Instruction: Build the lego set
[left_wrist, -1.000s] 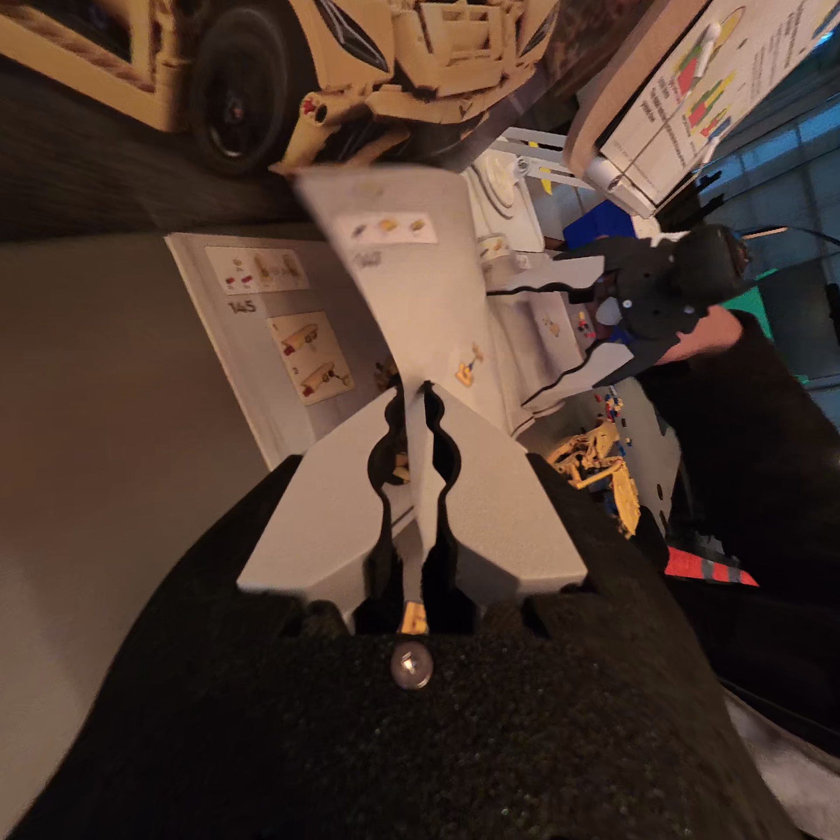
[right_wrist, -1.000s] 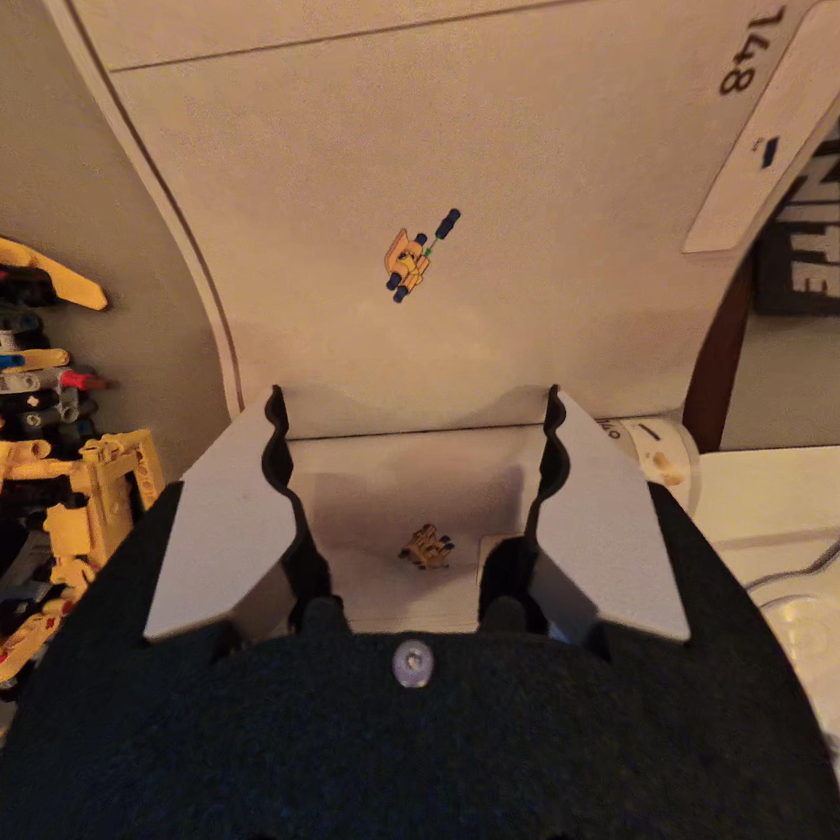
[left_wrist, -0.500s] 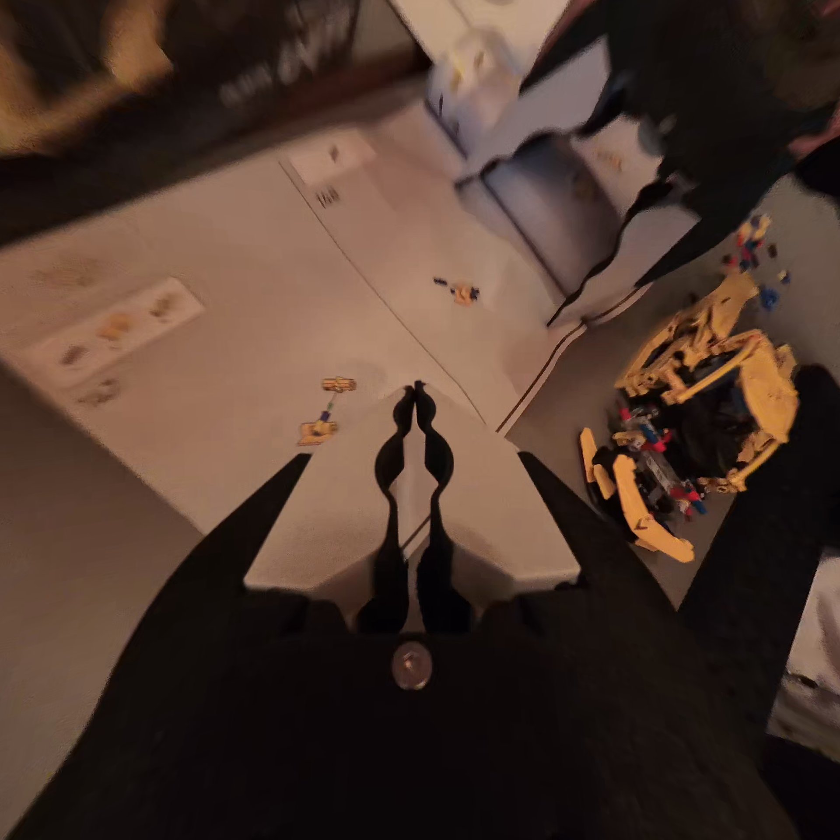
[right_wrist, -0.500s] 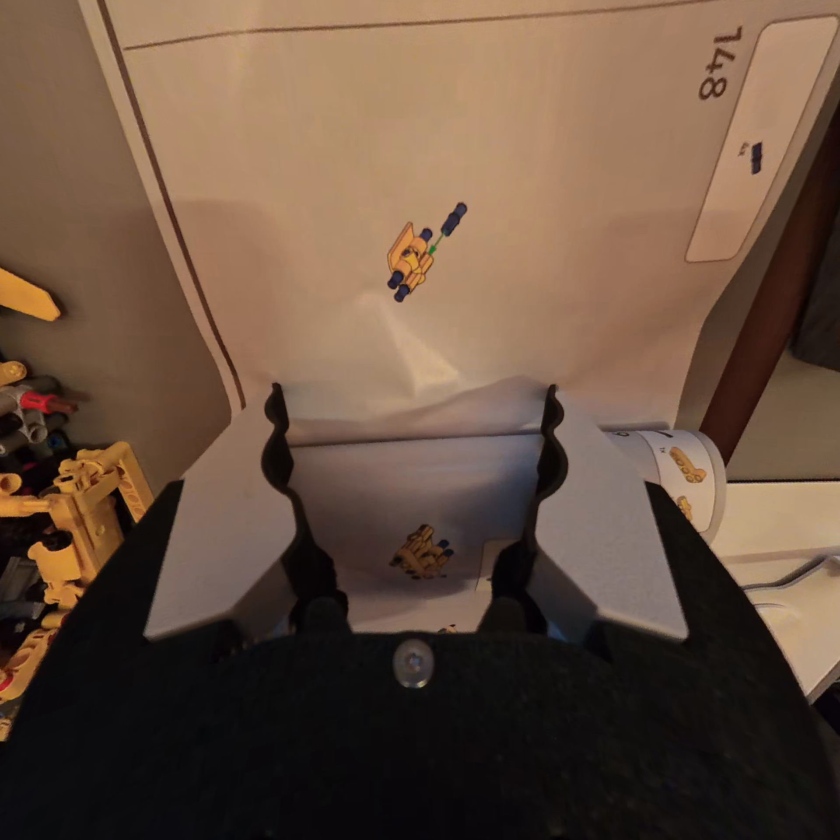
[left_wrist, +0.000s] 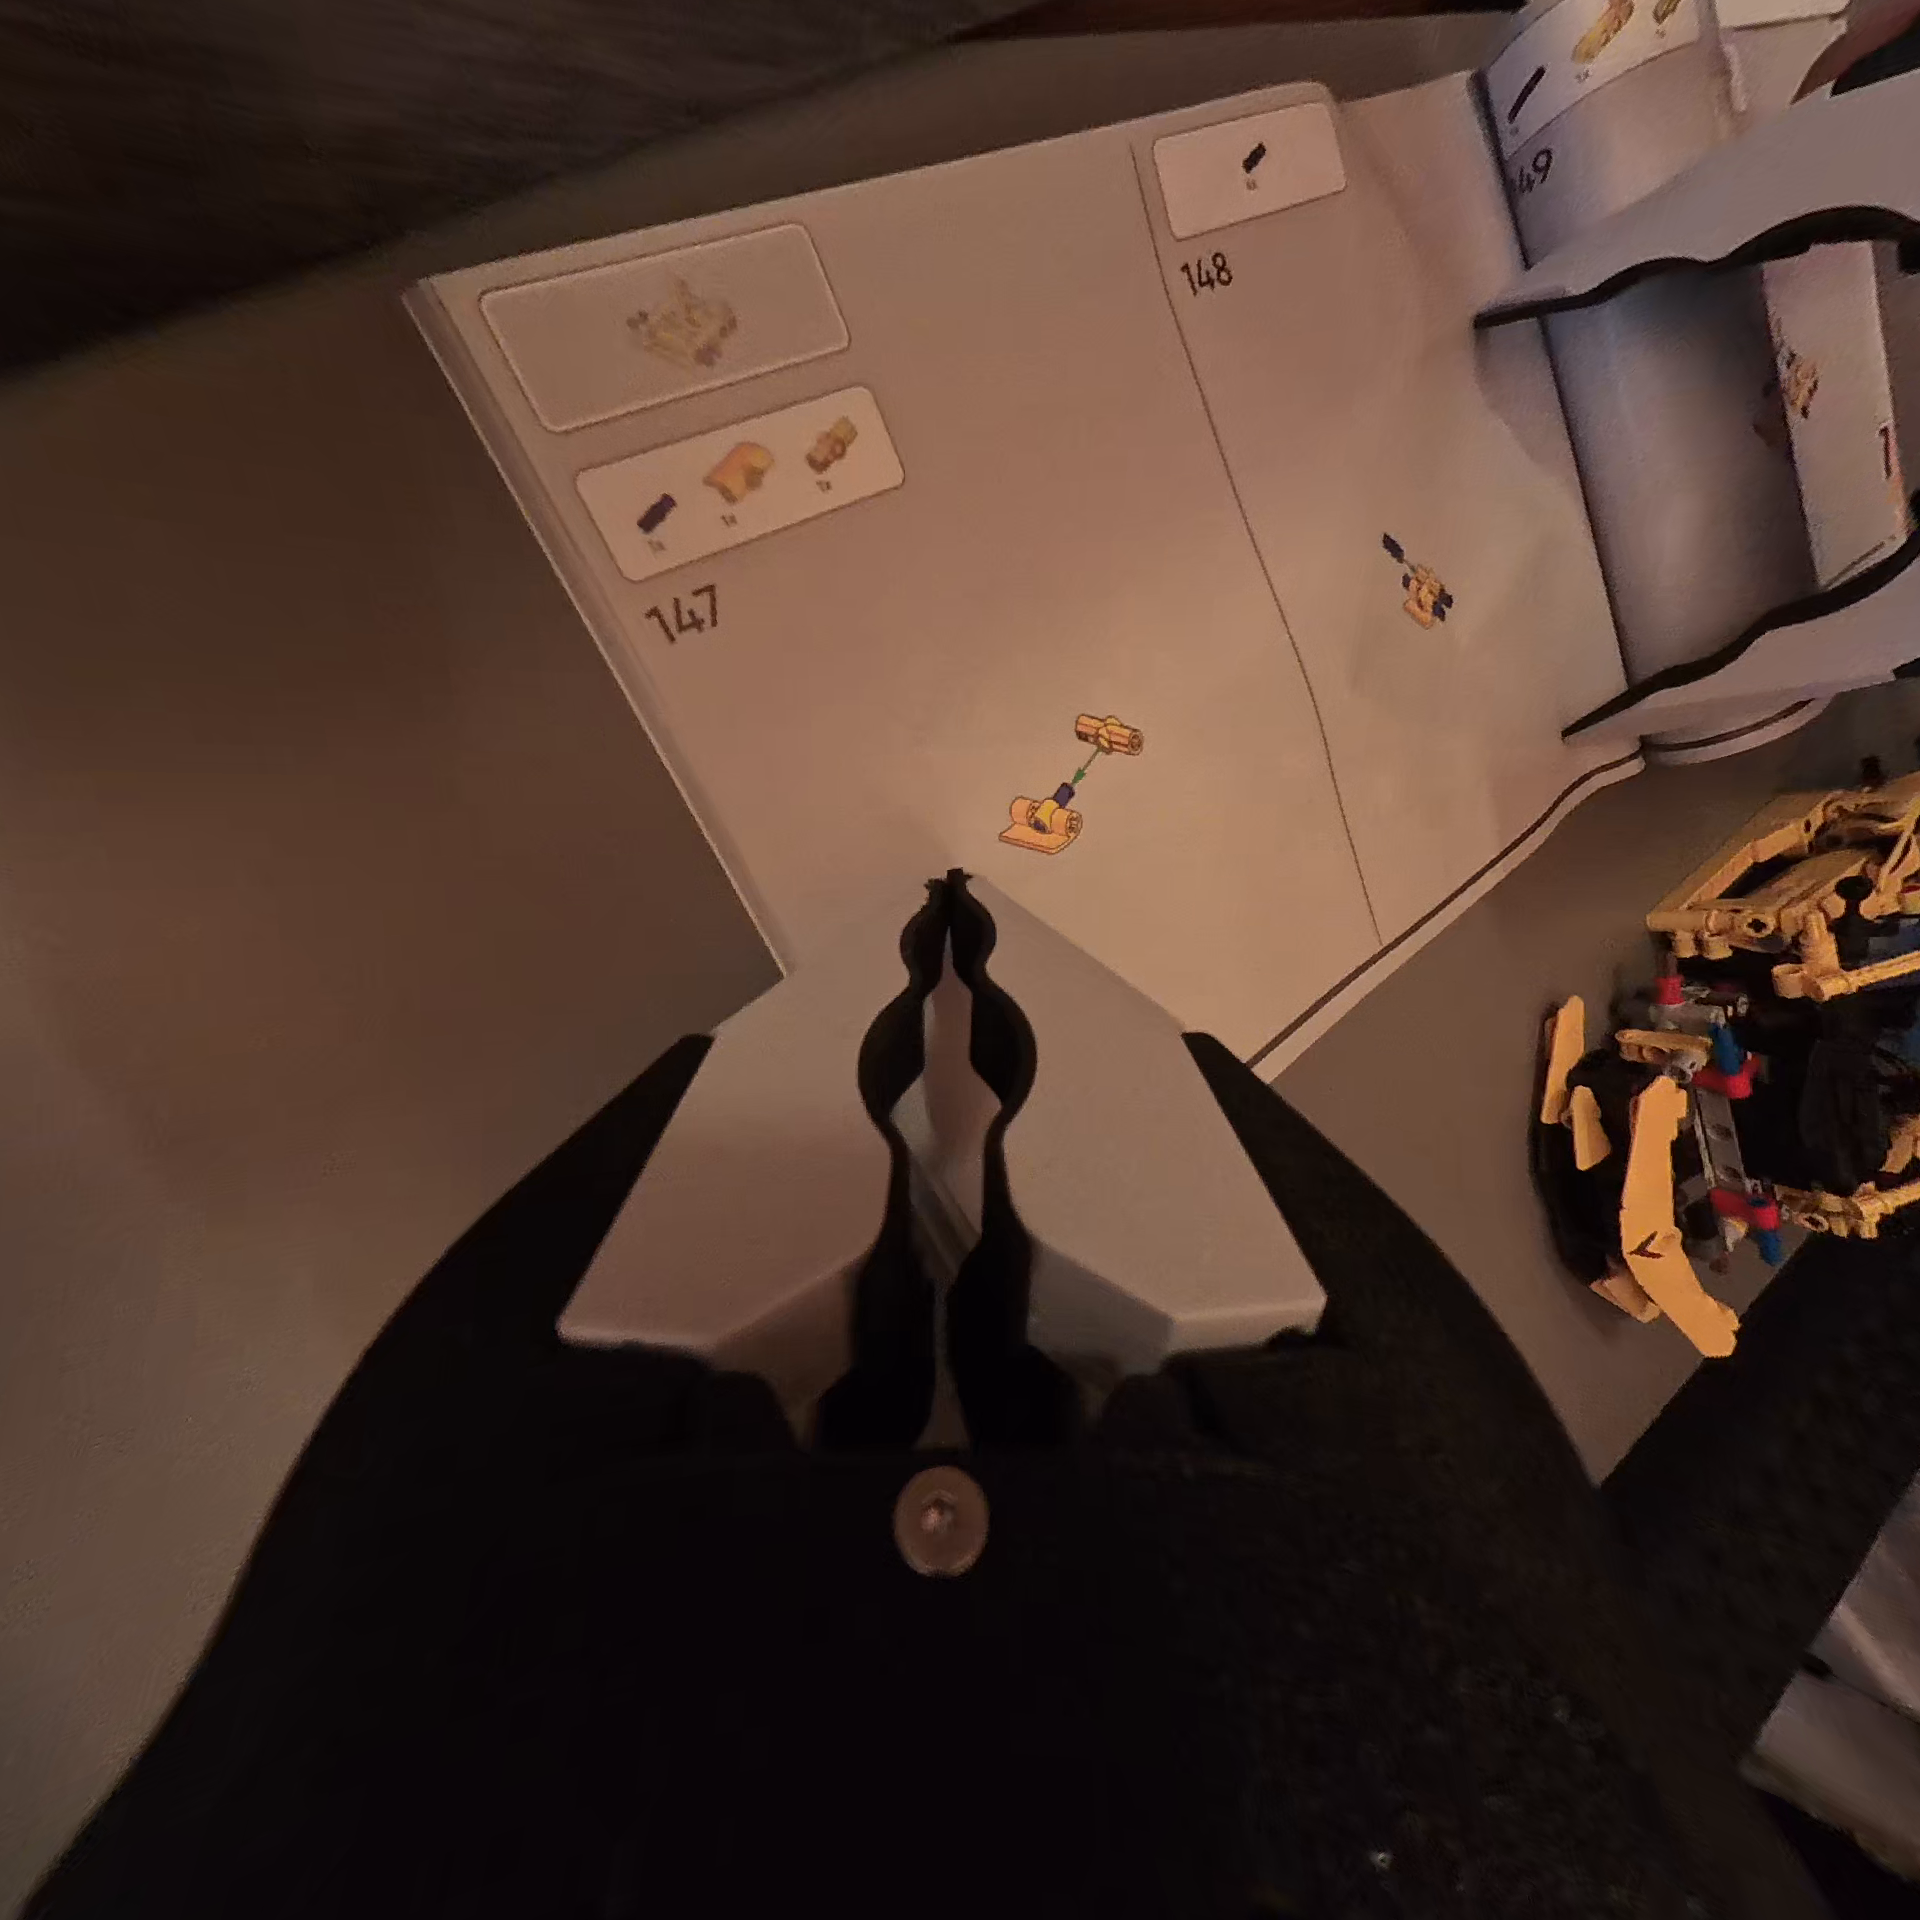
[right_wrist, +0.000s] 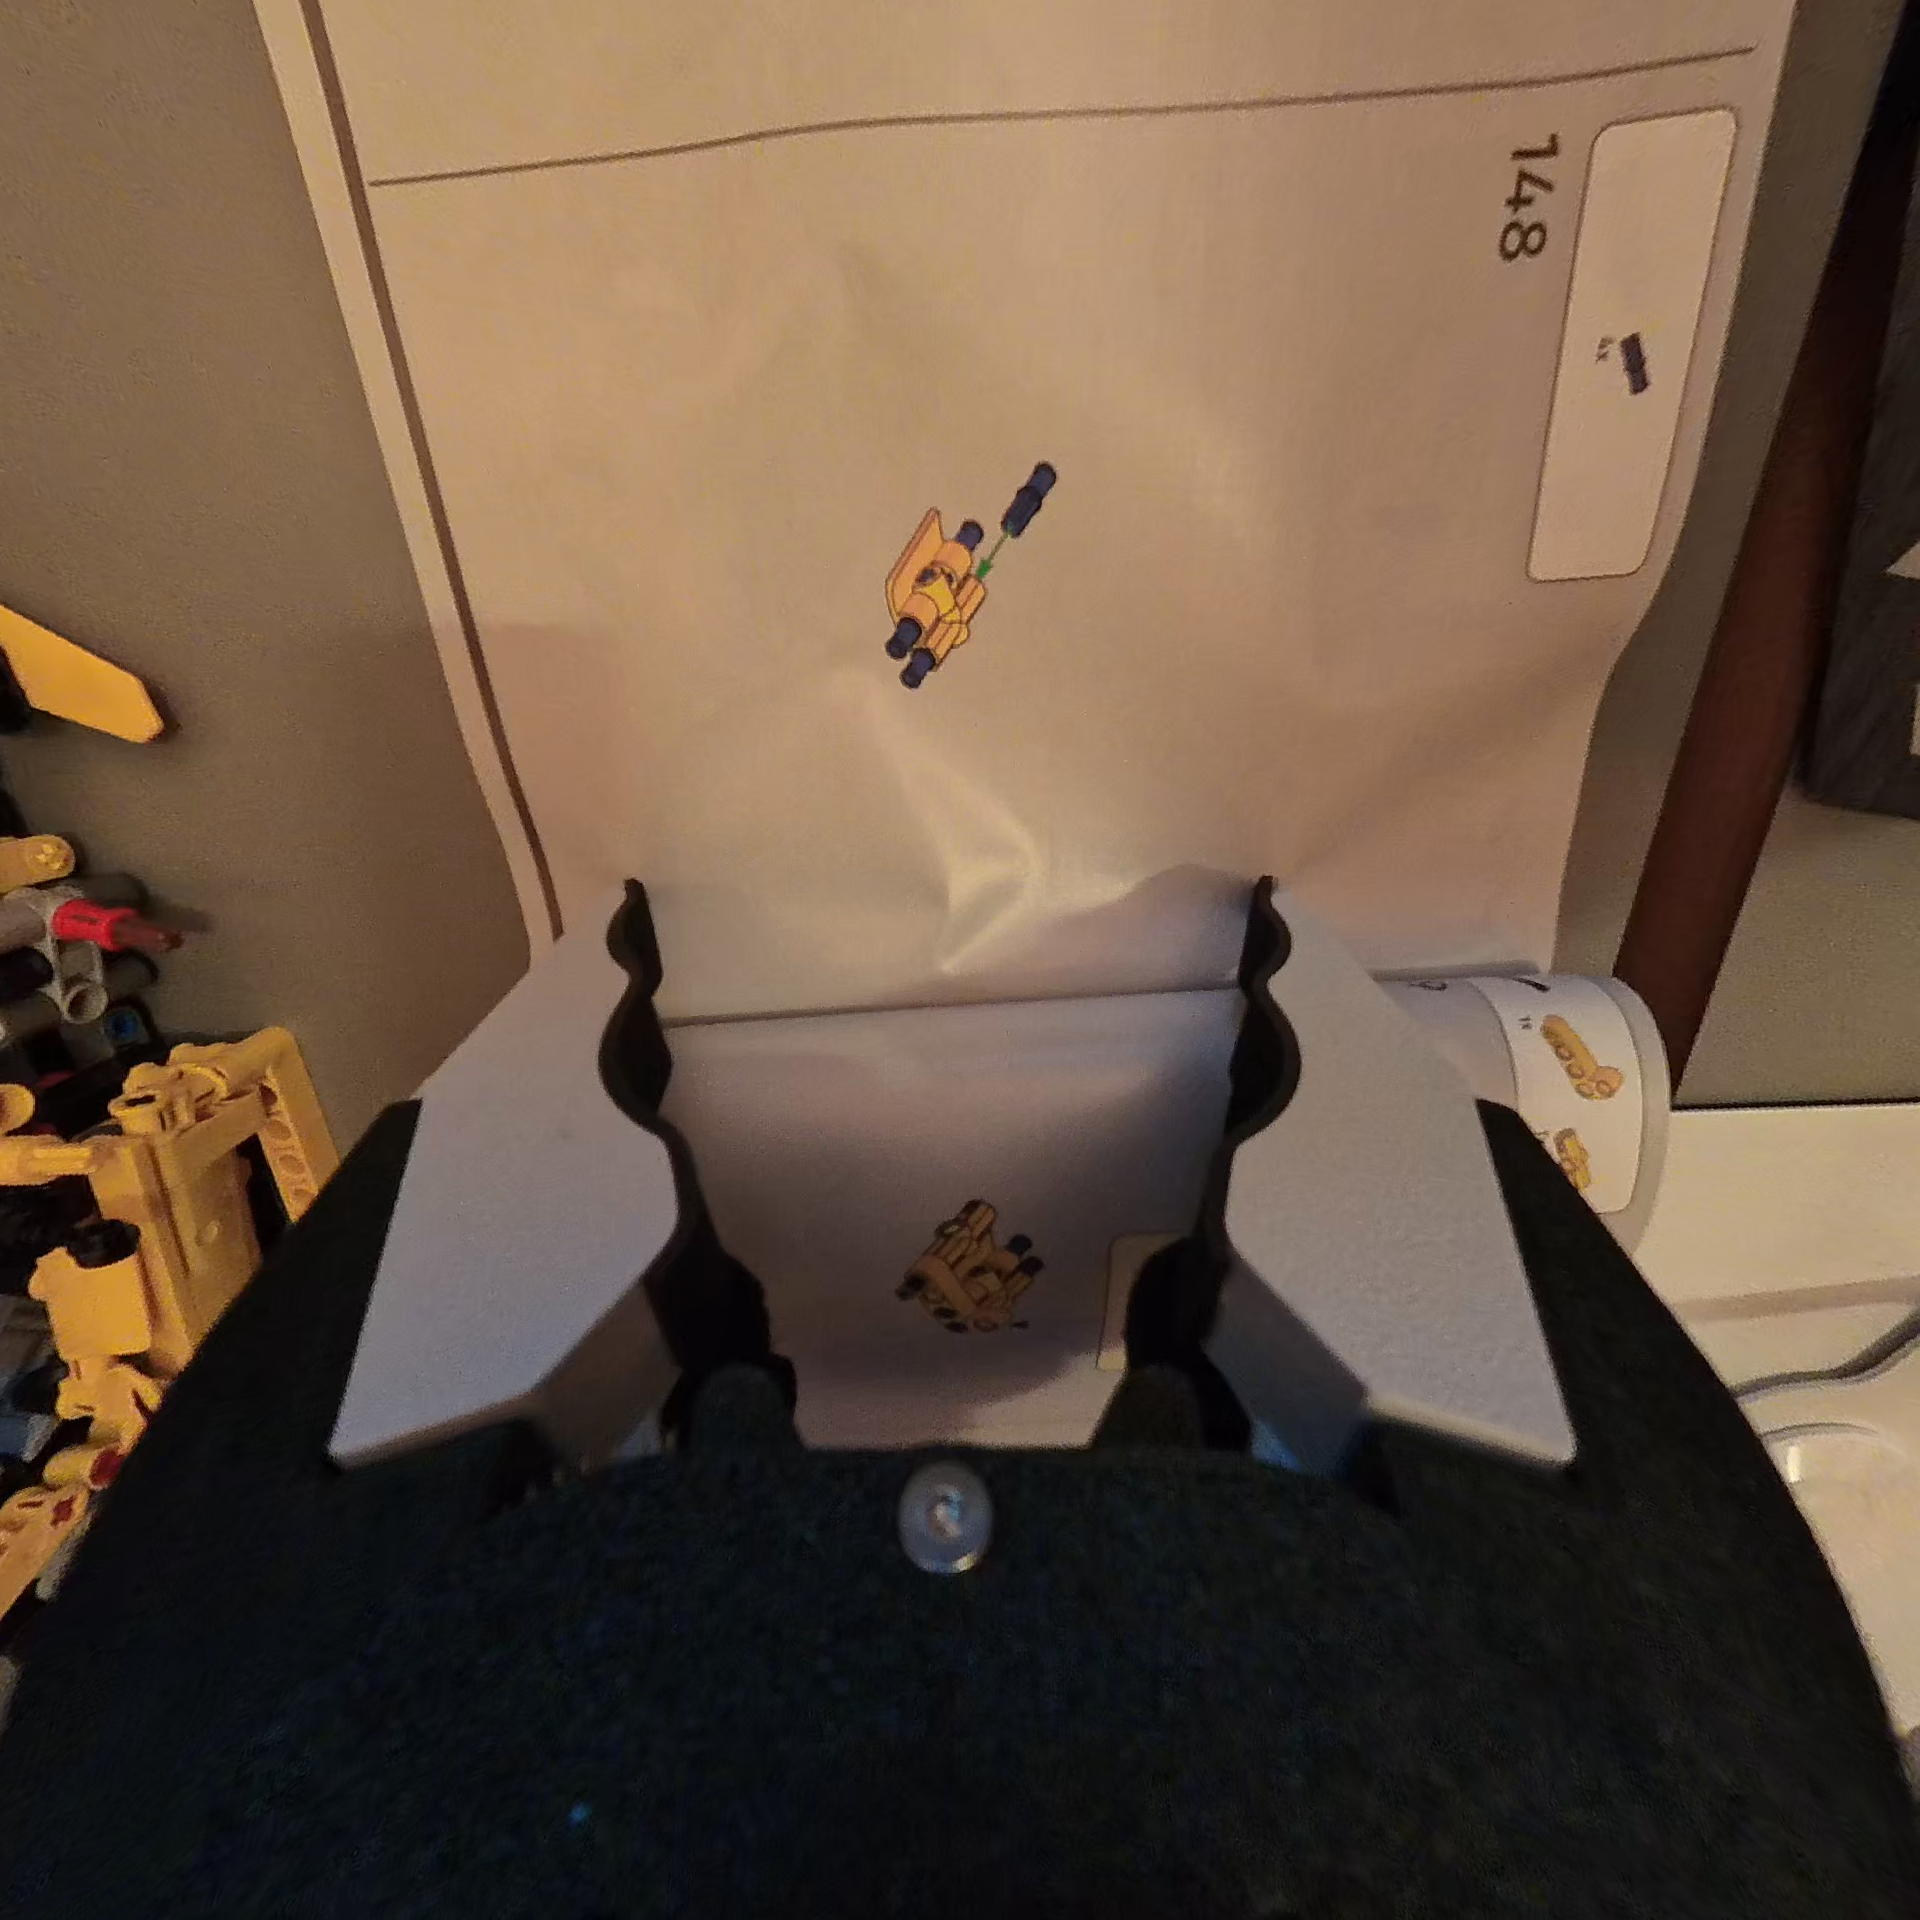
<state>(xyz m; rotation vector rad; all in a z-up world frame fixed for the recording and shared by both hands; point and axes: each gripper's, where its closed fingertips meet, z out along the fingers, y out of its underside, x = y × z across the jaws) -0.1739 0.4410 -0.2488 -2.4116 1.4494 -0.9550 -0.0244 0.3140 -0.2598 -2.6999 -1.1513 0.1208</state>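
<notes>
The instruction booklet (left_wrist: 935, 623) lies open and flat on the grey table, and it also fills the right wrist view (right_wrist: 935, 312). My left gripper (left_wrist: 951, 883) is shut over the booklet's near corner, tips touching; I see nothing between them. My right gripper (right_wrist: 945, 888) is open, its fingers straddling the curled-back roll of pages (right_wrist: 1558, 1091). It also shows in the left wrist view (left_wrist: 1527, 520) at the far right. A partly built yellow lego model (left_wrist: 1766, 1091) stands on the table beside the booklet, at the left edge of the right wrist view (right_wrist: 125, 1195).
A loose yellow panel piece (right_wrist: 83, 675) lies beyond the model. A dark box (right_wrist: 1870, 520) and a brown edge (right_wrist: 1745, 623) stand behind the booklet. A white surface with a cable (right_wrist: 1766, 1299) is at the right. Bare grey table (left_wrist: 260, 831) lies left of the booklet.
A second ago my left gripper held a page upright. It has swung down and left, and that page now lies flat. My right gripper stays open over the rolled pages.
</notes>
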